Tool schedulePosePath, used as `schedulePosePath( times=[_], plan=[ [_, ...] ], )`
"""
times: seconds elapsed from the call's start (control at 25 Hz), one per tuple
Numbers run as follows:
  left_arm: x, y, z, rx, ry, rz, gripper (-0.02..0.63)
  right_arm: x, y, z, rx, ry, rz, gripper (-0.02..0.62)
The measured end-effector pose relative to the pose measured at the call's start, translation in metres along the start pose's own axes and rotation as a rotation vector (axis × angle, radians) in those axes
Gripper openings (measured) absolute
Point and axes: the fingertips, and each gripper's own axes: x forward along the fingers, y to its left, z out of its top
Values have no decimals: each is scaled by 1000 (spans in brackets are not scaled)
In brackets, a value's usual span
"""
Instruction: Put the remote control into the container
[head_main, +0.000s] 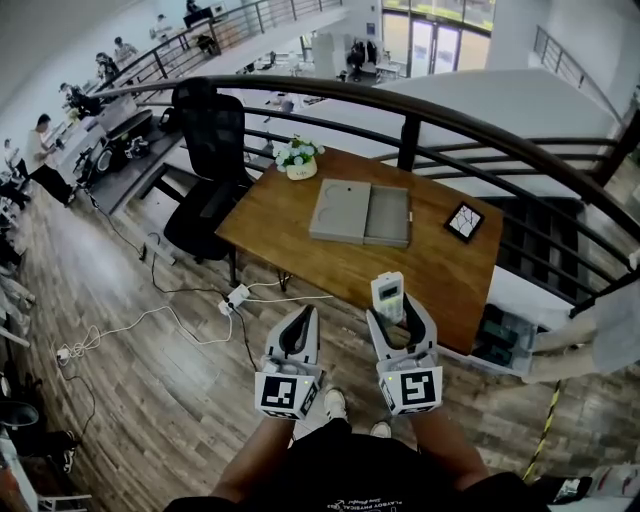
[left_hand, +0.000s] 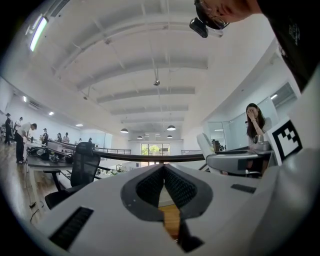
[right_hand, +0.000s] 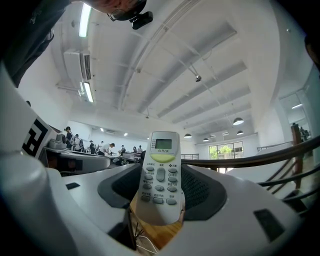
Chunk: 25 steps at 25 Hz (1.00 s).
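Observation:
A white remote control (head_main: 388, 294) (right_hand: 160, 176) with a small screen and grey buttons stands upright between the jaws of my right gripper (head_main: 401, 318) (right_hand: 161, 192), which is shut on it. It is held in the air in front of the wooden table (head_main: 300, 235). A flat grey container (head_main: 361, 212) lies open on the table, beyond the remote. My left gripper (head_main: 298, 325) (left_hand: 164, 186) is shut with nothing in it, its pads meeting, to the left of the right one.
On the table also stand a small flower pot (head_main: 300, 158) at the far left and a dark tablet (head_main: 464, 221) at the right. A black office chair (head_main: 208, 165) is at the table's left. A curved black railing (head_main: 420, 115) runs behind the table. Cables (head_main: 170, 315) lie on the floor.

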Motion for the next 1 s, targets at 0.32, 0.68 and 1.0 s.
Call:
schedulePosePath(
  times=[0.32,0.68,1.0],
  plan=[
    [29,40,-7,-20,9,-67,6,45,5,-3,-26,28,-53,264],
    [53,58,-14,-45,11,-125,6,70,0,-6,-42,48,-101,264],
    [101,70,-26,-40,22,-137,6,106,-29,-21,-33,55,-118,264]
  ],
)
